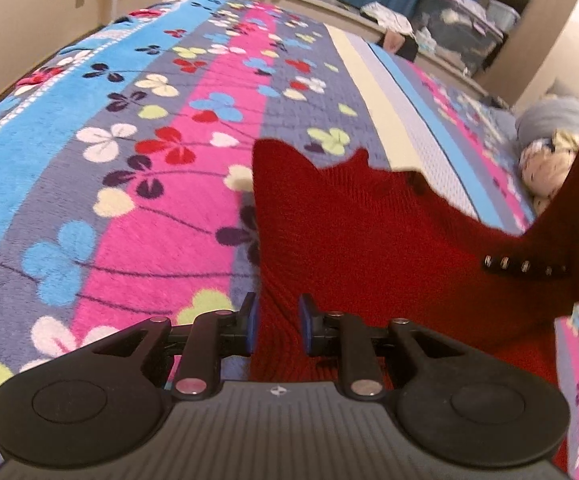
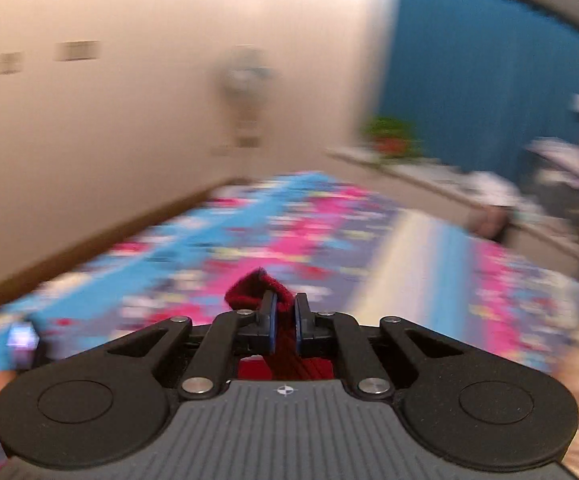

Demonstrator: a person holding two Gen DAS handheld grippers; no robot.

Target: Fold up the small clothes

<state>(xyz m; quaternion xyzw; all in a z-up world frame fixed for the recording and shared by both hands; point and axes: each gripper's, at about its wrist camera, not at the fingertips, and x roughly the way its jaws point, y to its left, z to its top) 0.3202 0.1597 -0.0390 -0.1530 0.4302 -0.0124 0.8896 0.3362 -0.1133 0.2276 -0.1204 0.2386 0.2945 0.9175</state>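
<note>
Across the flowered bed blanket lies a soft, floppy red knit sweater, best held by its edges; the left gripper has fingers spread around a fold, while the right gripper pinches a bunched corner, lifting it.

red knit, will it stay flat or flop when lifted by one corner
Likely floppy: the knit already sags and creases between the right claw and the bed. Probably grippy, given its ribbed, fuzzy texture. It looks thick, so somewhat heavy.
</note>
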